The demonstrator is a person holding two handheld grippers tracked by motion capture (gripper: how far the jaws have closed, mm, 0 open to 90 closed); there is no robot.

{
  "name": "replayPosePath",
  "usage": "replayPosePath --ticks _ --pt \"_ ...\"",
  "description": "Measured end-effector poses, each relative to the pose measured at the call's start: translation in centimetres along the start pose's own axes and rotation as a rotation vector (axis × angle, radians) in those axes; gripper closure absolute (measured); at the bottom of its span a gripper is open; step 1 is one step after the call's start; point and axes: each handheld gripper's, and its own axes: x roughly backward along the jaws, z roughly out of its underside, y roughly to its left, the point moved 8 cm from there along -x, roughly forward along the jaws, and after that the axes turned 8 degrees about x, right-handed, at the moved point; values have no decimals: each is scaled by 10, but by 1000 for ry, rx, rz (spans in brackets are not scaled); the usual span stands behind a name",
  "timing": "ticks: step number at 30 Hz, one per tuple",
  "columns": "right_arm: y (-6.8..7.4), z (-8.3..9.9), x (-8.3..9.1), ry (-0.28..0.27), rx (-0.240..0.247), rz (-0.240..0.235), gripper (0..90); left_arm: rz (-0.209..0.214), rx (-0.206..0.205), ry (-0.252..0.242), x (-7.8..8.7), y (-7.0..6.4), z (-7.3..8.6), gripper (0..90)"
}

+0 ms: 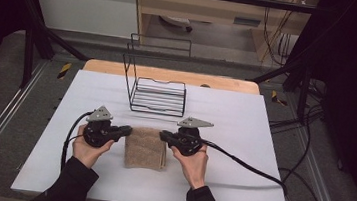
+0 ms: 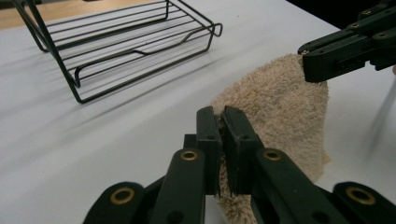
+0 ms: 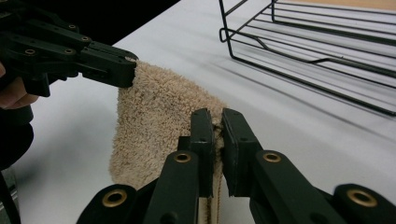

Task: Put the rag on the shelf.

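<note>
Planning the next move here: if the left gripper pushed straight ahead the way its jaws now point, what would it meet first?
The left gripper, already clamped on the towel, points across it at the right gripper pinching the opposite edge. It would probably bunch the towel, then meet that gripper.

A: so what's the towel [image 1: 145, 148] looking like?

B: beige terry cloth, fluffy loops, folded into a small rectangle. It sits on the white table [image 1: 243, 137], just in front of the wire rack [image 1: 159, 96].

A: lying flat?

B: mostly. Its far edge is pinched at both corners, left gripper [image 1: 127, 131] on one, right gripper [image 1: 162, 135] on the other, so that edge lifts and bows slightly.
</note>
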Motion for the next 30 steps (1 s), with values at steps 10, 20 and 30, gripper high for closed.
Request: replayPosePath --ticks 10,20,30 --pt "0 -14 16 -47 44 15 841 2 -21 -46 9 -13 -11 854" --pt "4 -29 29 -84 81 23 841 1 -25 -94 18 -19 -23 854" --pt "7 -45 40 -138 109 39 842 -2 -42 -144 26 -24 -36 854"
